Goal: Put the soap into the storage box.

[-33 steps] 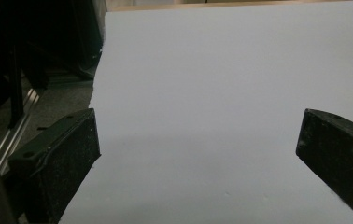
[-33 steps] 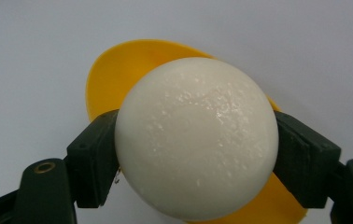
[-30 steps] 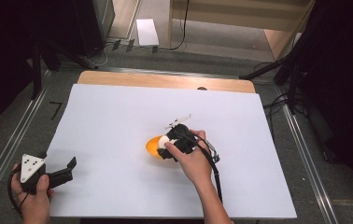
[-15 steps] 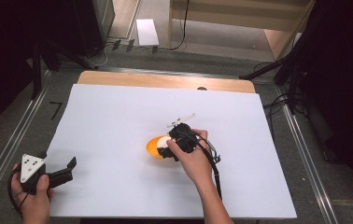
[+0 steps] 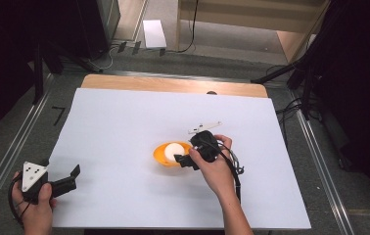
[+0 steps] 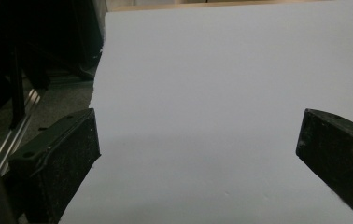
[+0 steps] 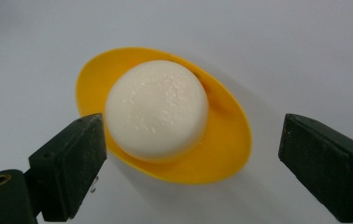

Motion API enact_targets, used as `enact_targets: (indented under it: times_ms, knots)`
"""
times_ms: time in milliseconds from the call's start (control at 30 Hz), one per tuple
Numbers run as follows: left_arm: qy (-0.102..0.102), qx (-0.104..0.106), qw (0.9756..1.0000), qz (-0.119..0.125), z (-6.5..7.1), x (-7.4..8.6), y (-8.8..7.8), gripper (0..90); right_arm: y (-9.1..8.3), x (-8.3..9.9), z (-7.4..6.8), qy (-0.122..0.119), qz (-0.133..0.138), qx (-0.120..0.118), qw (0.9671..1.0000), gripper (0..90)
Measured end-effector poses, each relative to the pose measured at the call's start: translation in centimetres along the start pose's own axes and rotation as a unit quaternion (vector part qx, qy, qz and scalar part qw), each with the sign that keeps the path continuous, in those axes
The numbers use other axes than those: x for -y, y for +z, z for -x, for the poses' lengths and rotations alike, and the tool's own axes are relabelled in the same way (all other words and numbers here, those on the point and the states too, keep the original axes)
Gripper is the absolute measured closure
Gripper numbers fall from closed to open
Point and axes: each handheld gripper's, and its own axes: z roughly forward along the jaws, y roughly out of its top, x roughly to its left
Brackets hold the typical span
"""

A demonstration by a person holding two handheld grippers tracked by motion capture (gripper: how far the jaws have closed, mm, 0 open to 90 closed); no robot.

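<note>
A shallow, round yellow-orange plastic dish (image 5: 166,157) lay a little below the middle of the white sheet (image 5: 124,127) that covered the wooden desk (image 5: 173,84), and it served as the landmark for everything else. Inside the dish sat a smooth white dome-shaped object (image 5: 174,150), resting toward the dish's far side; in the right gripper view the white dome (image 7: 157,108) showed small droplets or bumps on its surface and covered much of the dish (image 7: 221,144).

The right hand-held gripper (image 5: 185,160) was just beside the dish's right edge, held by the person's right hand (image 5: 216,169), its black jaws spread wide. In the right gripper view the right hand-held gripper (image 7: 188,158) had one jaw overlapping the near left rim and the other standing well clear of the dish's right side, gripping nothing.

The left hand-held gripper (image 5: 70,176) was well apart from the dish, off to the left near the sheet's front left corner, held by the left hand (image 5: 36,210) with a grey three-cornered plate on top. In the left gripper view the left hand-held gripper (image 6: 198,154) had its jaws wide apart over bare white sheet (image 6: 221,93).
</note>
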Motion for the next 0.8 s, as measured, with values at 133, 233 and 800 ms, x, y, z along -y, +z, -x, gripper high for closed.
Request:
enact_targets:
  times_ms: [133,233,800]
  knots:
    - [-0.001,-0.003,1.0000,0.001,0.0,0.0,0.0,0.0,-0.8,0.6,0.7,-0.003,0.008,0.008,0.9999,5.3]
    - [0.000,-0.003,1.0000,0.001,0.0,0.0,0.0,0.0,-1.3,1.0,1.3,0.004,0.012,0.008,0.9999,2.5]
    - [0.001,-0.005,1.0000,0.002,0.1,0.0,0.0,0.0,-3.5,4.2,4.2,0.035,0.020,0.024,0.9989,2.0]
